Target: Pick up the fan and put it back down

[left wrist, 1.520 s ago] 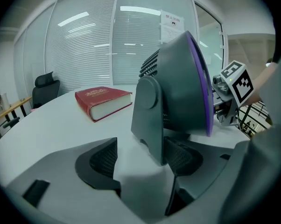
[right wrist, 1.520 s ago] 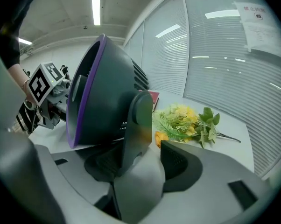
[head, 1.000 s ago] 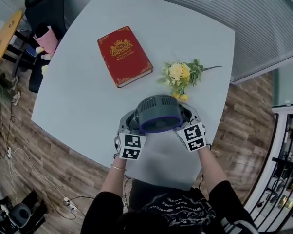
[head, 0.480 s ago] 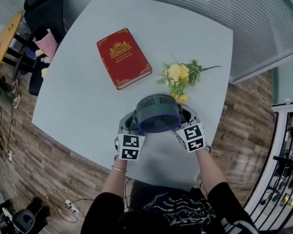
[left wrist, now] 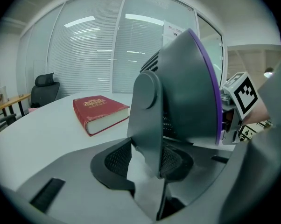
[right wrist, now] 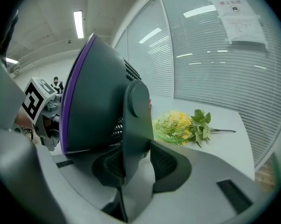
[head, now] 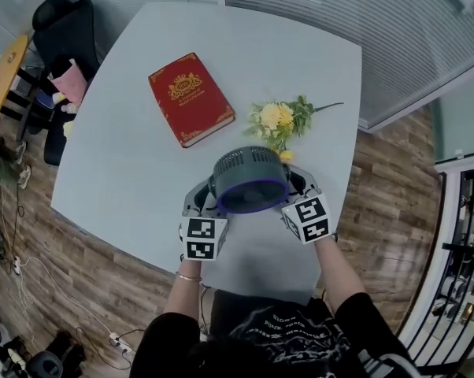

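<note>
The left tool (left wrist: 147,161) is clamped on one side arm (left wrist: 149,115) of the fan (head: 251,181). Its jaws have just been closing onto that arm. The right tool (right wrist: 135,164) has also just been closing and grips the opposite arm (right wrist: 136,125).

The fan is carried between the two tools over the near part of the table (head: 127,172). Its purple ring faces the person and its grille faces away. Whether its base is clear of the table cannot be told.

A bunch of yellow flowers (head: 283,118) lies just beyond the fan. A red book (head: 191,98) lies flat farther left, well apart from the fan. A black office chair (head: 64,30) stands past the far left corner.
</note>
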`<state>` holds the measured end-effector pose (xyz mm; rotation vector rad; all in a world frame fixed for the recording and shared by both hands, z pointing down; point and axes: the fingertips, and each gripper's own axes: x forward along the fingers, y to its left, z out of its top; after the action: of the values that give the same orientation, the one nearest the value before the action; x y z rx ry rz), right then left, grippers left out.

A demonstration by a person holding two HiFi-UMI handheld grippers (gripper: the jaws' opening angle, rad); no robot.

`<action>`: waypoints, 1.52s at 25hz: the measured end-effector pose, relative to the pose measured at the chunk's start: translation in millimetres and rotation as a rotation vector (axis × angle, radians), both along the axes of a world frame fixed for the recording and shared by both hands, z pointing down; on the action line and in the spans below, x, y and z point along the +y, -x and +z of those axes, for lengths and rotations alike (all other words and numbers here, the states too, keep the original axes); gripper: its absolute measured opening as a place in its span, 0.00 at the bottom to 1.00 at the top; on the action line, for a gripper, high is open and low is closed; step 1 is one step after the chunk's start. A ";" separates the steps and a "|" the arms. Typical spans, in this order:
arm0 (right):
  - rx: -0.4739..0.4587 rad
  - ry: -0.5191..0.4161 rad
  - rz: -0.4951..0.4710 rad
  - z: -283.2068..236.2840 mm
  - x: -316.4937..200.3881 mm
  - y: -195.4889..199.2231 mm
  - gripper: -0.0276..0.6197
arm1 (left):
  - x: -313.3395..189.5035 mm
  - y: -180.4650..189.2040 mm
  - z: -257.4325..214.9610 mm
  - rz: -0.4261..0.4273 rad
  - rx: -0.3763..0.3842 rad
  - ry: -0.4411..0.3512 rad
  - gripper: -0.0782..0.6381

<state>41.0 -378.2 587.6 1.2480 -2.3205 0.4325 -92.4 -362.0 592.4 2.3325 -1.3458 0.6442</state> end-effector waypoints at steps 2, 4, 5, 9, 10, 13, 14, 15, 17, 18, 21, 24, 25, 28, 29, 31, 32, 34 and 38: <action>-0.007 -0.010 0.009 -9.1 3.5 -1.8 0.22 | 2.0 -1.3 -11.5 0.006 0.010 -0.016 0.31; -0.012 -0.020 0.016 -17.7 7.3 -3.8 0.22 | 4.6 -3.1 -22.0 0.015 0.009 -0.031 0.31; -0.014 -0.024 0.020 -21.7 9.7 -5.0 0.22 | 6.4 -4.2 -26.8 0.018 0.008 -0.037 0.31; -0.027 -0.035 0.029 -36.8 23.1 -11.0 0.22 | 18.6 -10.1 -44.1 0.028 0.003 -0.048 0.31; -0.028 -0.035 0.033 -40.2 27.2 -12.5 0.22 | 22.2 -11.6 -47.5 0.029 0.001 -0.046 0.31; -0.019 -0.035 0.046 -50.7 40.5 -16.6 0.22 | 33.3 -15.1 -56.9 0.036 0.005 -0.045 0.31; -0.014 -0.035 0.049 -54.4 45.6 -17.9 0.22 | 37.9 -16.4 -59.8 0.039 0.009 -0.044 0.31; -0.010 -0.035 0.050 -58.1 51.0 -19.3 0.22 | 43.1 -18.0 -62.8 0.041 0.012 -0.044 0.31; -0.002 -0.038 0.051 -65.9 62.3 -21.7 0.22 | 54.4 -20.5 -69.1 0.042 0.010 -0.043 0.31; 0.003 -0.041 0.050 -69.9 68.3 -22.3 0.22 | 60.8 -21.0 -72.1 0.040 0.007 -0.043 0.31; 0.014 -0.051 0.046 -81.4 87.3 -22.5 0.22 | 80.5 -21.4 -80.0 0.037 0.000 -0.044 0.31; 0.007 -0.053 0.048 -90.5 104.6 -24.1 0.22 | 97.3 -22.8 -88.4 0.037 0.013 -0.044 0.31; 0.002 -0.055 0.049 -93.3 109.9 -24.9 0.22 | 102.3 -23.4 -91.4 0.035 0.017 -0.047 0.31; -0.014 -0.065 0.050 -100.8 125.9 -27.8 0.22 | 118.3 -26.2 -99.7 0.025 0.022 -0.057 0.31; -0.018 -0.066 0.049 -102.8 131.6 -29.4 0.22 | 124.2 -27.7 -101.9 0.020 0.023 -0.060 0.30; -0.024 -0.068 0.047 -106.5 143.4 -33.1 0.22 | 136.9 -31.2 -105.9 0.011 0.024 -0.062 0.30; -0.027 -0.069 0.045 -108.2 149.4 -34.8 0.22 | 143.6 -32.9 -107.8 0.006 0.026 -0.059 0.30; -0.029 -0.067 0.040 -111.3 161.5 -37.8 0.22 | 157.5 -36.4 -111.3 -0.003 0.030 -0.050 0.30; -0.031 -0.060 0.027 -115.7 184.0 -43.8 0.22 | 181.6 -43.1 -114.8 -0.024 0.041 -0.049 0.30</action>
<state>84.8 -194.2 471.9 1.3115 -2.3608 0.3969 -49.3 -180.4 477.6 2.3513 -1.3838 0.5596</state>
